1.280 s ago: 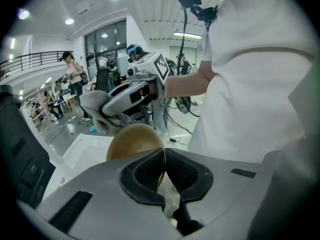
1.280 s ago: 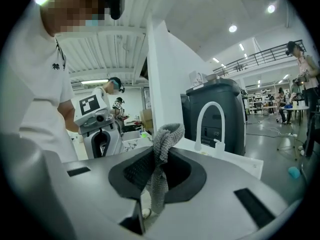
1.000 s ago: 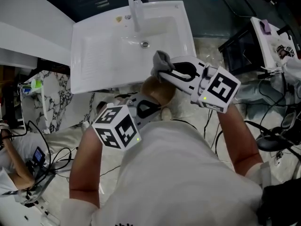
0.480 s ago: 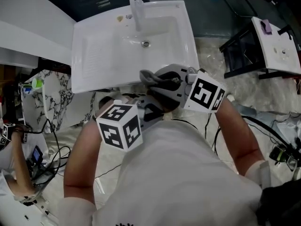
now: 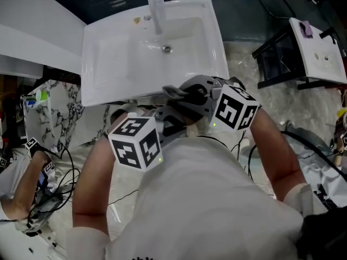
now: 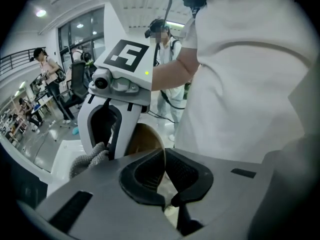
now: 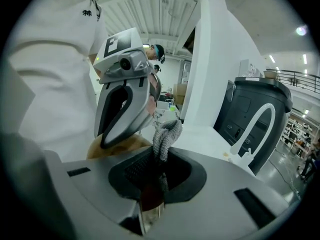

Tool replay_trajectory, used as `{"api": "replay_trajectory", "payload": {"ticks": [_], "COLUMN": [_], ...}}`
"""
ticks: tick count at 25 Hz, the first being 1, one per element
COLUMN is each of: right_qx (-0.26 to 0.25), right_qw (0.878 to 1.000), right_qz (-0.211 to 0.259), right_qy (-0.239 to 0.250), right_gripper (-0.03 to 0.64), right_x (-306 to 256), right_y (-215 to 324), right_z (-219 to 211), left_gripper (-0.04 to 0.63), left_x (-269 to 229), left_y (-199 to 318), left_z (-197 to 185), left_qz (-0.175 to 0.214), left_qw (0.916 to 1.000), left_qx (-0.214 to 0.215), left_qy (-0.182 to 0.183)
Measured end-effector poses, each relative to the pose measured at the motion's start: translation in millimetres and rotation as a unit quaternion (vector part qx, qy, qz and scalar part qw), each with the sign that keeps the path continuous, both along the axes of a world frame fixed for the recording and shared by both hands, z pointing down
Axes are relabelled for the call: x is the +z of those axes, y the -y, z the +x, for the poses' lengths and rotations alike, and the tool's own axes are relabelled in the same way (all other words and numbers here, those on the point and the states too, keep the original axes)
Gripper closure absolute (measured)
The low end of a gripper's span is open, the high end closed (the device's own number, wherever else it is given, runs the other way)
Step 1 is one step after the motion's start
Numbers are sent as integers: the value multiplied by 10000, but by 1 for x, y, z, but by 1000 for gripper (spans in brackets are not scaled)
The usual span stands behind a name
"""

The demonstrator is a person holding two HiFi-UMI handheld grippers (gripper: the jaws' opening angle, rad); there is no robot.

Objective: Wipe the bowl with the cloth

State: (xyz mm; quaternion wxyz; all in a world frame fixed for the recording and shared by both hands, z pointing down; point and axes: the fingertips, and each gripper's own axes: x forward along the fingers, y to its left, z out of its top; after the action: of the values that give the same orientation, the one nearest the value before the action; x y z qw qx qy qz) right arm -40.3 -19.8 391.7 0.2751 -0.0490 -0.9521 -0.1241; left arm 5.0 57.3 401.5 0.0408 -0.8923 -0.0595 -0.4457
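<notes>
My left gripper (image 6: pixel 164 156) is shut on the thin rim of a brown wooden bowl (image 6: pixel 142 140), which it holds up in front of my body. My right gripper (image 7: pixel 159 164) is shut on a grey knitted cloth (image 7: pixel 166 133). The cloth's free end pokes up past the jaws, next to the bowl (image 7: pixel 114 146). In the head view the right gripper (image 5: pixel 178 95) lies across the bowl and hides most of it. The cloth (image 5: pixel 172 91) sticks out at its left tip. The left gripper (image 5: pixel 172 124) sits just below.
A white sink (image 5: pixel 119 64) with a white faucet (image 5: pixel 156 4) stands straight ahead, just beyond the grippers. A white side table (image 5: pixel 320 53) on a black frame is at the right. Cables lie on the floor, and another person (image 5: pixel 21 188) sits at the lower left.
The right gripper has dropped and moved left with the cloth, rolling as it went, and now covers the bowl that showed before. The left gripper has hardly moved.
</notes>
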Motion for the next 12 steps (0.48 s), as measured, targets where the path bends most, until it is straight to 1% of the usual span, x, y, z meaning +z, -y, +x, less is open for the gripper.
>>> {"api": "replay_trajectory", "payload": {"ticks": [4,10,12], "right_qx": [26,33,-25], "right_qw": [9997,9989,9984], "right_qz": [25,-65,-159], "right_qy": [-222,-459,-534], "right_gripper": [571,571,571], "right_x": [2,5,6], "right_y": [2,2,-3], "right_z": [5,15,17], "left_gripper": [575,577,575], "left_x": [3,9,10], "left_y": [0,4,5], "left_z": [-4,-10,-12], "left_qz": [-1,-12,-11], "left_qw": [9999,9996,9995], "left_qx": [-50,-178,-200], "left_qy": [106,205,245]}}
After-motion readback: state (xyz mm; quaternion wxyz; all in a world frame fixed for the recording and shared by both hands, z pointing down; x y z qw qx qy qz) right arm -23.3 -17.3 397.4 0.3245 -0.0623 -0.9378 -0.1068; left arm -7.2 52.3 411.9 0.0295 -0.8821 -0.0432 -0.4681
